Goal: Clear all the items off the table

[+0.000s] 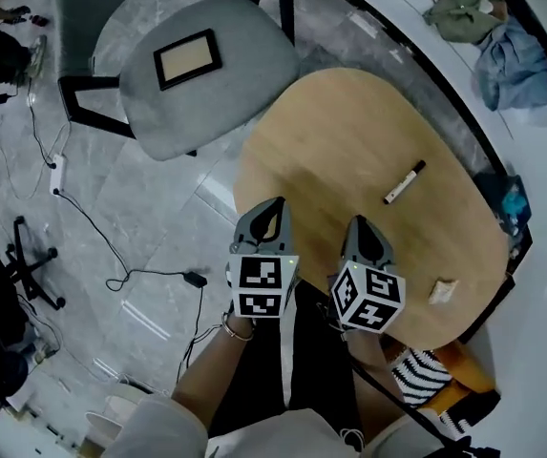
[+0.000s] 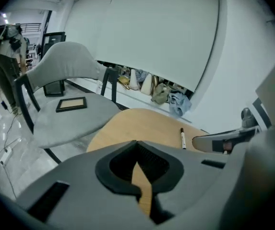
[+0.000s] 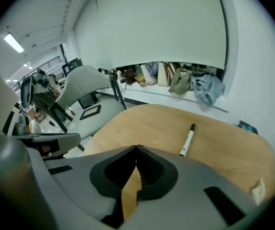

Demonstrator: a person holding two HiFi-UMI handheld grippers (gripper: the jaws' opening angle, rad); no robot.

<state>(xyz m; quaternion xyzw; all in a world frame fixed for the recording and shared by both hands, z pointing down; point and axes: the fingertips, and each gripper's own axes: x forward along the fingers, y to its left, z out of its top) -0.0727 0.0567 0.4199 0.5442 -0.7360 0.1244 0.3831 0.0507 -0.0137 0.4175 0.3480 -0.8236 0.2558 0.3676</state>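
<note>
A white marker with a black cap (image 1: 405, 181) lies on the oval wooden table (image 1: 349, 132), right of its middle. A small beige block (image 1: 442, 290) sits near the table's near right edge. Both grippers hover side by side over the near edge. My left gripper (image 1: 273, 204) is shut with nothing between its jaws, and so is my right gripper (image 1: 360, 223). The marker (image 2: 182, 138) shows ahead and right of the left gripper (image 2: 137, 142). From the right gripper (image 3: 136, 147) the marker (image 3: 187, 141) lies just ahead to the right, with the beige block (image 3: 258, 190) far right.
A grey chair (image 1: 206, 74) stands at the table's far left with a black-framed picture (image 1: 188, 58) on its seat. Clothes and bags (image 1: 488, 27) lie on a ledge beyond the table. Cables (image 1: 111, 246) run over the floor on the left.
</note>
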